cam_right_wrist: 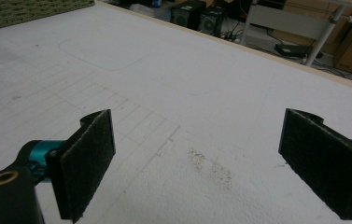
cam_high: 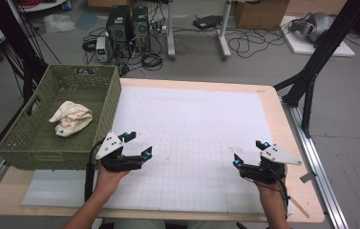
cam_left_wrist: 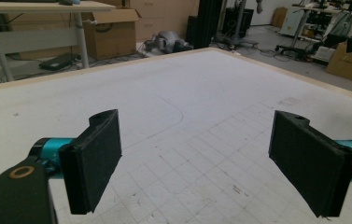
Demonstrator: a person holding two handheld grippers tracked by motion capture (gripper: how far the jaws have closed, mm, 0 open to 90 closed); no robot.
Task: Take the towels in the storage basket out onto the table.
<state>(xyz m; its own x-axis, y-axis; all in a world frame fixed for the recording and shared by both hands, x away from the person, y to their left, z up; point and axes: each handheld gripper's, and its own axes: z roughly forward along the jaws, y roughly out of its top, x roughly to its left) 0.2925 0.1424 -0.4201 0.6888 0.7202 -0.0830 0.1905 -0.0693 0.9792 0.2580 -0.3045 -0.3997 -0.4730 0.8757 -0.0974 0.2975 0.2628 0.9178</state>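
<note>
Your left hand-held gripper (cam_high: pixel 137 145) and right hand-held gripper (cam_high: pixel 250 152) hover wide open and empty over the bare tabletop (cam_high: pixel 206 119). The cloth (cam_high: pixel 71 118) lies in the basket (cam_high: pixel 39 143) at the far left edge.

**Grey floor, cables and boxes behind the table**

Beyond the table (cam_high: pixel 282 119) lies a grey floor (cam_high: pixel 263 67) strewn with black cables (cam_high: pixel 244 45). Two computer towers (cam_high: pixel 129 26) stand beside white desk legs (cam_high: pixel 224 33); cardboard boxes (cam_high: pixel 259 13) sit farther back.

Left tool (cam_high: pixel 137 145) and right tool (cam_high: pixel 249 152) both gape wide, nothing between jaws, forearms low
</note>
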